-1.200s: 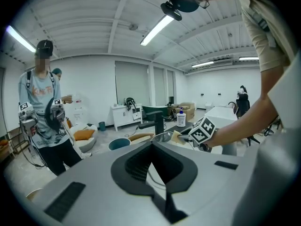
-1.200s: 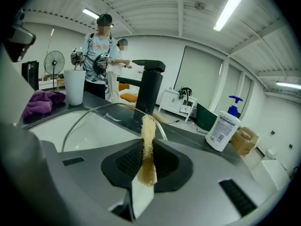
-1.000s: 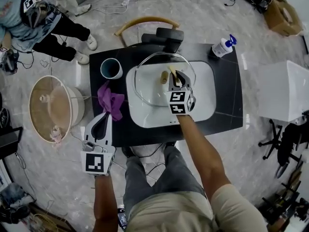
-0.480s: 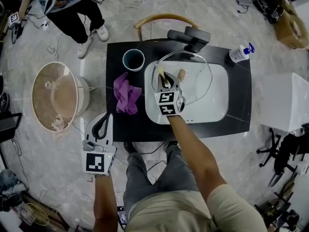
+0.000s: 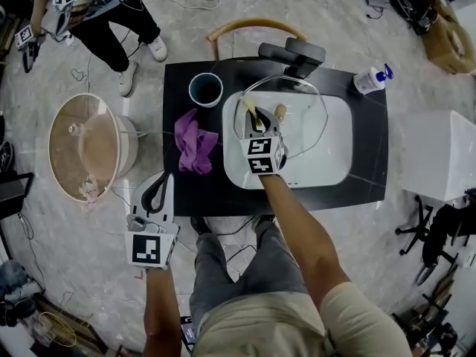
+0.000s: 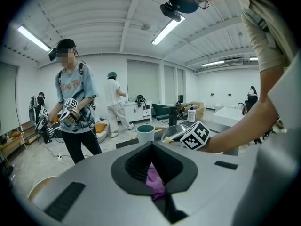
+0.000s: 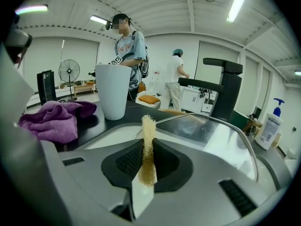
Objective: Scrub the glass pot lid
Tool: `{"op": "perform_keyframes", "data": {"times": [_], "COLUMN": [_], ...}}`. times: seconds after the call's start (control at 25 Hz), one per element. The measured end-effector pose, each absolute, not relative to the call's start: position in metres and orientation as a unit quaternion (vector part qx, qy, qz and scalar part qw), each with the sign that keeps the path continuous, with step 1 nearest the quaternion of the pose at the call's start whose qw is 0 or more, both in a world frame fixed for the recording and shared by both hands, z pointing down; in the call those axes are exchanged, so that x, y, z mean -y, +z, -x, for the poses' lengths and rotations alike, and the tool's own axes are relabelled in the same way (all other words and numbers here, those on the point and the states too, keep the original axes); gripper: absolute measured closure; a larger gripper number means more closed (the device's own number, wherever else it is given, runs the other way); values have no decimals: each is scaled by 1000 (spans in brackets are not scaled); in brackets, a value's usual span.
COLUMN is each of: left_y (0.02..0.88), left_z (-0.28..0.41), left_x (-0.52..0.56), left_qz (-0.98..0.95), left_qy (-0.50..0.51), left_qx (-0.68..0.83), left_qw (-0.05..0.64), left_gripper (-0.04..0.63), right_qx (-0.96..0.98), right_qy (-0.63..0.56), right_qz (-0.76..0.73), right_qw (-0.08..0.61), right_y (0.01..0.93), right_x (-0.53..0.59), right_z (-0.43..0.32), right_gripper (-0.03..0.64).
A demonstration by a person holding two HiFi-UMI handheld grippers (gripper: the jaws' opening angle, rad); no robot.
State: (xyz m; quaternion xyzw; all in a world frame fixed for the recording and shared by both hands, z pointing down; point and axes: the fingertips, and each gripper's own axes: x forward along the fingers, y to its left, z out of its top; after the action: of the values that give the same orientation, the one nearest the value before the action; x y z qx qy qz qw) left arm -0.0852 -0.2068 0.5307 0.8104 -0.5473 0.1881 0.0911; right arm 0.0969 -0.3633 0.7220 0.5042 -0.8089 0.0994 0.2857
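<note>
Looking down from the head view, the near left part of the glass pot lid (image 5: 306, 99) was hidden behind the right gripper (image 5: 253, 123) and its marker cube. The lid lay in the white sink (image 5: 327, 162) set in the black table (image 5: 370, 151), just in front of the black tap (image 5: 294, 53). The right gripper's jaws were pressed tight on a tan scrubber (image 7: 148, 128). Its rough end stuck out past them, over the glass. It was hard to tell if that end touched the lid.

The left gripper (image 5: 158, 187) was held at the table's near left corner, well apart from the sink. Its jaws stood a little apart and held nothing. The purple cloth (image 5: 195, 143) on the table showed through the gap. Another person (image 5: 111, 13) was cut off at the top left corner.

A second before, the scrubber was on the right of the lid's wooden knob (image 5: 280, 112). Now it was on the left of it. Back then the cloth's end lay right at the left gripper's tip. Now a bit of black table showed between them.
</note>
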Motion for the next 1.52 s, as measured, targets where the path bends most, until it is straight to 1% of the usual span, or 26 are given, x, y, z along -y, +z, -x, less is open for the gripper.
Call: {"op": "perform_keyframes", "data": {"times": [0.12, 0.32, 0.44, 0.72, 0.88, 1.16, 1.52], "left_y": [540, 543, 541, 547, 545, 545, 546], "left_z": [76, 49, 28, -27, -54, -76, -70], "left_x": [203, 211, 222, 235, 239, 240, 235], "left_qz": [-812, -819, -829, -847, -856, -861, -859], "left_qy": [219, 223, 211, 225, 227, 231, 229], "left_qx": [531, 517, 508, 471, 456, 445, 449], "left_qw": [107, 107, 97, 98, 91, 85, 89], "left_gripper": [581, 581, 581, 581, 581, 581, 581], "right_qx": [806, 792, 777, 723, 705, 706, 706], "right_qy": [104, 114, 120, 132, 136, 143, 137], "right_qz": [-508, -527, -545, -603, -626, -626, -627], "right_qw": [284, 286, 292, 311, 305, 297, 299], "right_y": [722, 728, 734, 738, 733, 731, 729], "right_x": [365, 369, 368, 357, 348, 344, 344], "right_z": [-108, -150, -189, -303, -345, -351, -348], "right_gripper": [565, 565, 565, 565, 564, 564, 565]}}
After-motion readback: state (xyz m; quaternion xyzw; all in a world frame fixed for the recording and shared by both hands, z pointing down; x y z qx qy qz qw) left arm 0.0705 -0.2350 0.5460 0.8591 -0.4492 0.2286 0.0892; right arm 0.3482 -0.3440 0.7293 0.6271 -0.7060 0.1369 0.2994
